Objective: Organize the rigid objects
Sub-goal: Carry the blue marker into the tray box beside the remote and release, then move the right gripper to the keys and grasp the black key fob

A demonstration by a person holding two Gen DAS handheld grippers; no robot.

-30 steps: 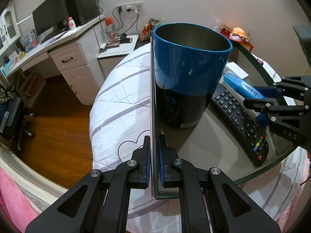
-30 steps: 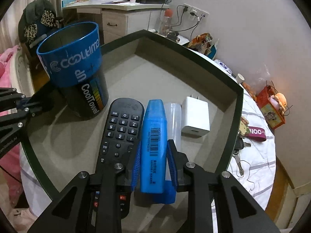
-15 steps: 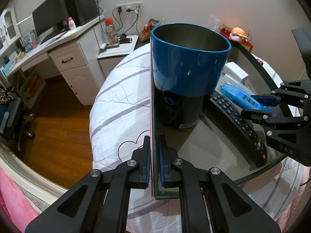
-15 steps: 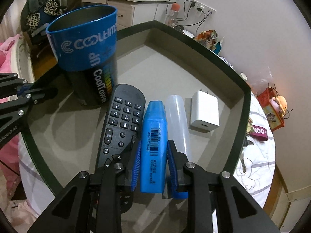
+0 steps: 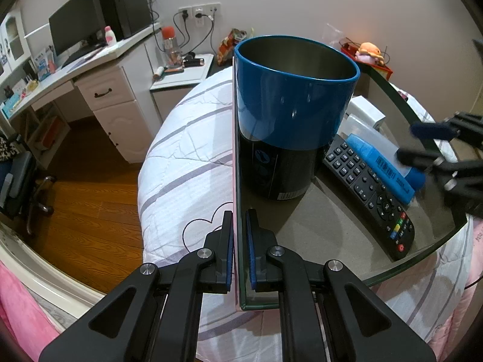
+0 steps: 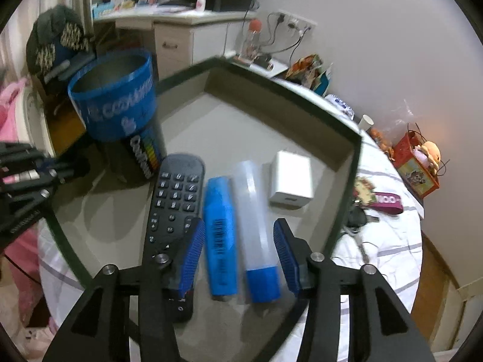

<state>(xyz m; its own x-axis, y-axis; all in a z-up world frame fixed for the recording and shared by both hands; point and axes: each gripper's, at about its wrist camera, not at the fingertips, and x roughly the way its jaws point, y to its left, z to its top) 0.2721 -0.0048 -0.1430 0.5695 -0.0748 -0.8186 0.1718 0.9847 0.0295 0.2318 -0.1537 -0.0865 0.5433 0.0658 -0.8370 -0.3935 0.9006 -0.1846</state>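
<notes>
Figure: tidying hard objects into a tray set on a bed. My left tongs (image 5: 239,259) are clenched on the near wall of the tray (image 5: 422,259), holding it steady. My right tongs (image 6: 238,256) are spread wide and grasp nothing; they hang above the blue marker (image 6: 219,235) and the clear tube with a blue cap (image 6: 256,229). Inside the tray the items lie in a neat row: a tall blue-and-black cup (image 6: 120,120) upright at one end, then the black remote (image 6: 173,211), the marker just beside it, the tube beside that, and a white charger (image 6: 291,181) last. I judge the sorting well advanced, since five things already sit side by side. A bunch of keys with a red tag (image 6: 380,202) lies on the bedcover outside the tray; if it belongs to the set, it is left to do.
</notes>
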